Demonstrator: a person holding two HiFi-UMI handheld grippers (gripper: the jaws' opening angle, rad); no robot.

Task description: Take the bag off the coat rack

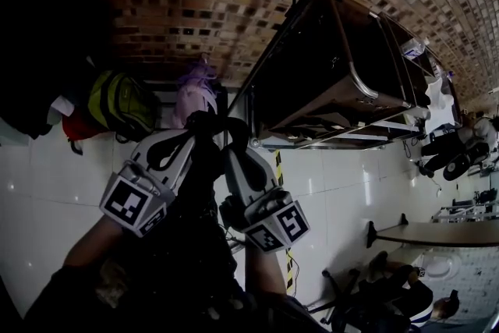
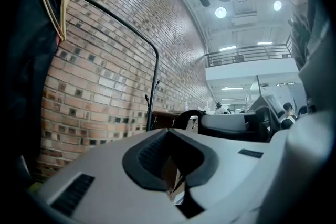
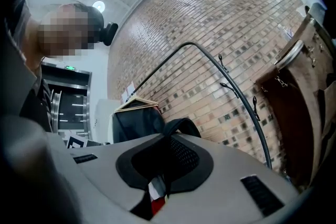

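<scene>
In the head view both grippers meet at the centre, tips close together beside the black pole of the coat rack (image 1: pixel 300 8). A black bag (image 1: pixel 195 238) hangs as a dark mass between my arms, its strap (image 1: pixel 209 123) running across both tips. My right gripper (image 1: pixel 236 143) is shut on that strap, and a loop of the strap (image 3: pixel 178 126) rises just past its jaws. My left gripper (image 1: pixel 189 138) has its jaws together; nothing shows between its pads in its own view. The strap loop (image 2: pixel 186 115) also shows there beside the right gripper's grey body.
A brick wall (image 1: pixel 195 4) stands behind the rack (image 3: pixel 231 86). A large brown piece (image 1: pixel 335 66) sits right of the pole. A yellow-green backpack (image 1: pixel 121 101) and a pink bag (image 1: pixel 191 97) lie left. Dark clothes hang on wooden hangers (image 2: pixel 52 2). People (image 1: pixel 405 296) and a table (image 1: pixel 437 234) are at lower right.
</scene>
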